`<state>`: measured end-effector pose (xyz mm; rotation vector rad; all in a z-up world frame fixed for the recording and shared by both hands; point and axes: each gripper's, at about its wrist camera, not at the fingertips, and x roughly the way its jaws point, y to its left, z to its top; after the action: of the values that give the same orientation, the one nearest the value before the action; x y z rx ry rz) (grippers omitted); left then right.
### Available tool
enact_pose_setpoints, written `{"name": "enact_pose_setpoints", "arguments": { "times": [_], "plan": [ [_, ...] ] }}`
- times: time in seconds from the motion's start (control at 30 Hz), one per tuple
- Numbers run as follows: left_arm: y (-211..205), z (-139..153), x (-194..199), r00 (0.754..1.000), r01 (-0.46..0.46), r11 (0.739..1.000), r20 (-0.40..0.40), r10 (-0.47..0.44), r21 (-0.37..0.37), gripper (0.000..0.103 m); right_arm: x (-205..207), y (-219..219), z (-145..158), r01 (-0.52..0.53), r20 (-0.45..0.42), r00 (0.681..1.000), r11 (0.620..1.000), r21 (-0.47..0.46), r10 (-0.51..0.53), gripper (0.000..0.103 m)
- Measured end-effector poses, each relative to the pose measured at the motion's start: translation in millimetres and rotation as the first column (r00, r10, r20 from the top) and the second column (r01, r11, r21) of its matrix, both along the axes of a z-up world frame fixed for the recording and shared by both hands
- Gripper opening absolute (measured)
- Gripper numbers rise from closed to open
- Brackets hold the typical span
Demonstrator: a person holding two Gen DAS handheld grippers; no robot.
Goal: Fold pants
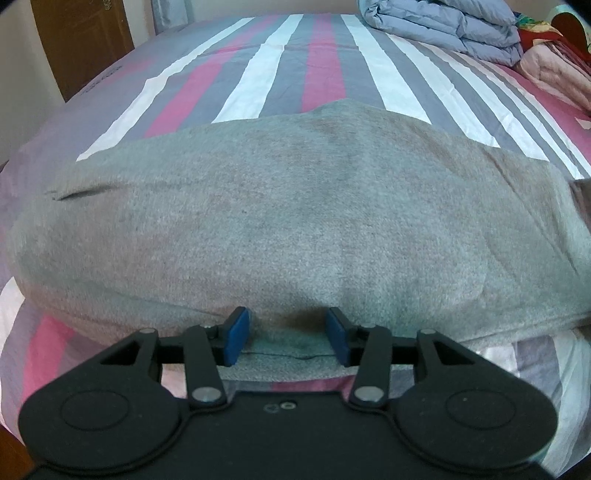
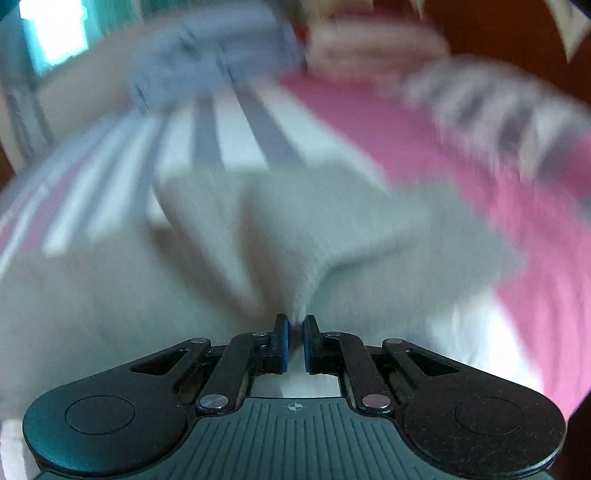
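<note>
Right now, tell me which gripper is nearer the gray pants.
Right. The right gripper is shut on a pinched ridge of the gray pants; the left gripper is open at their near edge, not gripping.

Matt fuzzy grey knit pants on smooth striped cotton bedsheet

Bedsheet is striped pink, grey and white and covers pretty much the whole bed. Up at 1 o'clock there's a folded blue quilt, and just right of it, around 2 o'clock, a pile of pinkish blankets. Brown wooden door sits at 11 o'clock.
</note>
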<state>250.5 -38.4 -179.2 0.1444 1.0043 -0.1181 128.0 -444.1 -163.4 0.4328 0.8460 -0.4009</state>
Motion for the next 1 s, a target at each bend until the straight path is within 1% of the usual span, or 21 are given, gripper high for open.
{"name": "enact_pose_setpoints", "arguments": {
  "times": [0.1,0.13,0.17,0.2,0.23,0.27,0.3,0.33,0.4,0.47,0.53,0.63,0.67,0.7,0.73,0.77,0.83,0.87,0.9,0.93,1.0],
  "plan": [
    [-1,0,2,1.000,-0.009,1.000,-0.006,0.009,0.001,0.038,-14,-18,2,0.062,0.065,0.995,0.987,0.150,-0.072,0.009],
    [-2,0,2,1.000,-0.010,1.000,-0.006,0.010,0.005,0.039,-17,-22,4,0.067,0.078,0.994,0.982,0.177,-0.082,0.009],
    [-3,0,2,1.000,-0.010,1.000,-0.004,0.010,0.009,0.039,-20,-27,8,0.069,0.091,0.992,0.978,0.197,-0.088,0.013],
    [-3,0,1,1.000,-0.010,1.000,-0.002,0.010,0.013,0.039,-22,-31,12,0.069,0.101,0.991,0.975,0.210,-0.092,0.021],
    [-4,0,1,1.000,-0.010,1.000,0.000,0.010,0.015,0.039,-23,-35,15,0.076,0.105,0.989,0.973,0.218,-0.101,0.043],
    [-4,0,1,1.000,-0.010,1.000,0.000,0.010,0.017,0.039,-26,-38,18,0.087,0.114,0.987,0.970,0.226,-0.115,0.069],
    [-5,0,1,1.000,-0.012,1.000,0.000,0.012,0.018,0.039,-29,-45,22,0.101,0.132,0.982,0.967,0.233,-0.134,0.076],
    [-5,0,2,1.000,-0.015,1.000,-0.001,0.015,0.019,0.039,-31,-52,26,0.112,0.146,0.978,0.964,0.242,-0.151,0.078],
    [-6,0,2,1.000,-0.015,1.000,-0.001,0.015,0.025,0.039,-31,-65,30,0.123,0.154,0.973,0.953,0.276,-0.170,0.078],
    [-6,0,2,1.000,-0.013,1.000,-0.001,0.013,0.028,0.039,-24,-85,28,0.152,0.134,0.970,0.938,0.312,-0.201,0.077],
    [-6,0,1,1.000,-0.012,1.000,0.001,0.012,0.028,0.039,-16,-105,19,0.195,0.118,0.959,0.898,0.396,-0.260,0.077],
    [-5,0,1,1.000,-0.017,0.999,0.001,0.017,0.029,0.039,-3,-130,4,0.267,0.095,0.931,0.836,0.479,-0.352,0.077],
    [-6,0,1,1.000,-0.018,0.999,0.001,0.018,0.032,0.039,0,-137,-1,0.284,0.091,0.923,0.821,0.495,-0.374,0.068],
    [-6,0,1,1.000,-0.019,0.999,0.002,0.019,0.034,0.039,4,-142,-5,0.305,0.086,0.913,0.807,0.505,-0.399,0.056],
    [-7,0,1,1.000,-0.020,0.999,0.002,0.020,0.035,0.040,7,-146,-8,0.308,0.086,0.910,0.798,0.517,-0.406,0.024],
    [-7,0,0,1.000,-0.021,0.999,0.003,0.020,0.035,0.040,10,-148,-10,0.308,0.086,0.909,0.797,0.519,-0.407,0.011],
    [-7,0,0,1.000,-0.021,0.999,0.003,0.020,0.035,0.040,14,-148,-10,0.315,0.081,0.910,0.806,0.500,-0.406,0.011],
    [-7,0,0,1.000,-0.020,0.999,0.003,0.020,0.035,0.040,15,-148,-9,0.312,0.087,0.911,0.813,0.492,-0.403,0.007],
    [-7,0,0,1.000,-0.020,0.999,0.003,0.020,0.035,0.040,15,-146,-5,0.307,0.096,0.914,0.828,0.470,-0.393,0.006],
    [-7,0,0,1.000,-0.020,0.999,0.004,0.020,0.035,0.040,15,-143,3,0.296,0.118,0.918,0.853,0.431,-0.378,0.006],
    [-7,0,0,1.000,-0.021,0.999,0.005,0.020,0.037,0.040,15,-135,27,0.248,0.190,0.931,0.922,0.297,-0.312,0.006]
  ]
}}
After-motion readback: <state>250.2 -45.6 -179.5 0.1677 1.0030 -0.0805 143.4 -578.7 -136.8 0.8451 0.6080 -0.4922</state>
